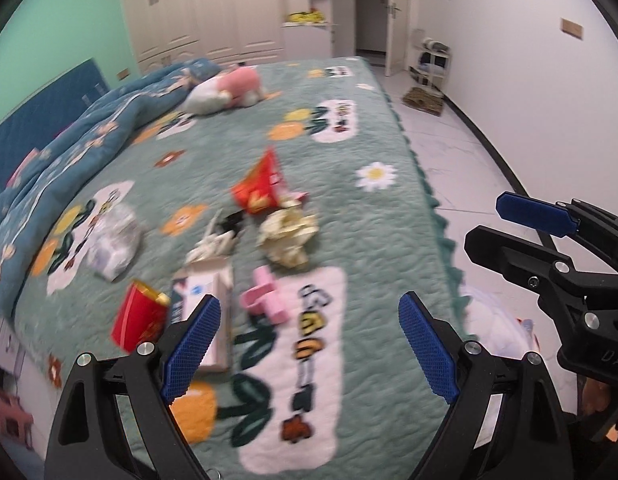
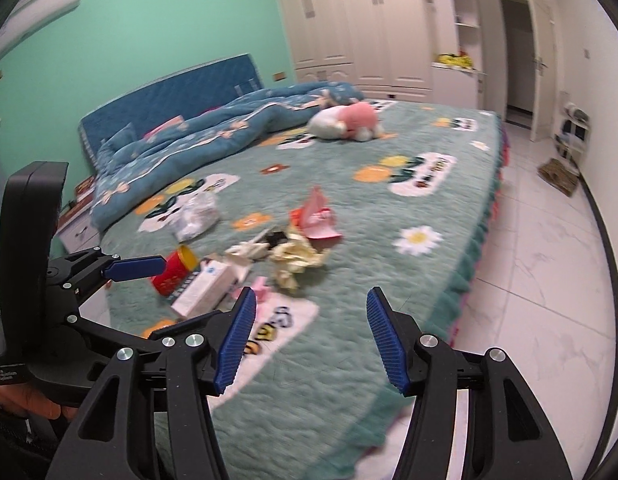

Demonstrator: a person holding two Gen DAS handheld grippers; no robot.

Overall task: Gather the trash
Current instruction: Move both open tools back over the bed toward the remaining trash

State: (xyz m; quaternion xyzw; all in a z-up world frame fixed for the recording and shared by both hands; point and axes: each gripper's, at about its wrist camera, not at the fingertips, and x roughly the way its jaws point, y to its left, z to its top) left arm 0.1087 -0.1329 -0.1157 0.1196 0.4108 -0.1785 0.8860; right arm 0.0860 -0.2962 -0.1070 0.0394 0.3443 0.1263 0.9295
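Several trash pieces (image 1: 287,236) on bedspread (image 1: 389,248)

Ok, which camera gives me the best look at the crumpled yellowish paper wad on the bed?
The left wrist view. There the paper wad sits near frame centre, large and unobstructed beside the red snack bag. The right wrist view shows it smaller and blurrier.

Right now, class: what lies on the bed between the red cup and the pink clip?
A white carton lies flat between the red cup and the pink clip. Both wrist views show it, though the left gripper partly covers it in its own view.
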